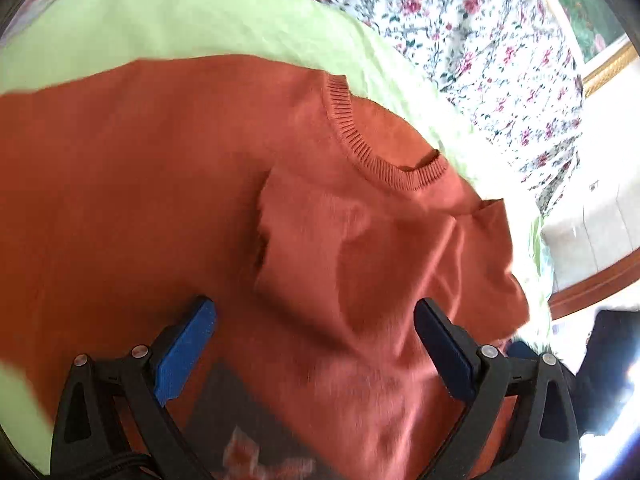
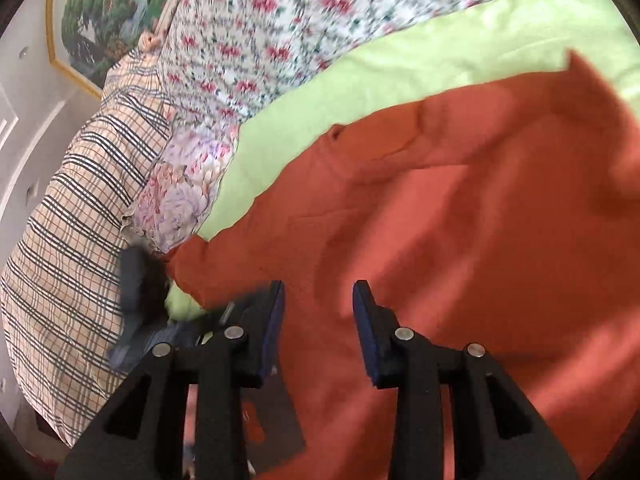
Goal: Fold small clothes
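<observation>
Bedding fills the background: a floral quilt (image 1: 480, 40) with small red blooms, and over it a smooth pale-green sheet (image 1: 180, 20) that serves as the folding surface, probably spread to give the garment a flat, plain base. In the right wrist view a checked pillow (image 2: 80, 200) in cream with dark lines sits at the bed's edge, beside a patch of larger purple-pink flowers, with a framed picture (image 2: 100, 12) on the wall behind.

On the green sheet lies the task's thing, a rust-orange sweater (image 1: 160, 200), soft fine knit with a ribbed round collar (image 1: 352, 136). It lies mostly flat, and one sleeve (image 1: 400, 240) is turned in across the chest, lying loosely with a raised crease, so the fold looks begun but not finished. A dark printed patch shows low on the front.

The left gripper (image 1: 316, 340) stands wide open above the sweater's middle, its blue pads well apart and holding nothing; cloth lies beneath the gap, not pinched. The right gripper (image 2: 319, 320) is partly open, jaws a modest gap apart over orange fabric, with nothing clamped between them. A blurred dark shape at its left, just beside the sweater's edge, seems to be the other gripper, though motion blur leaves that uncertain.
</observation>
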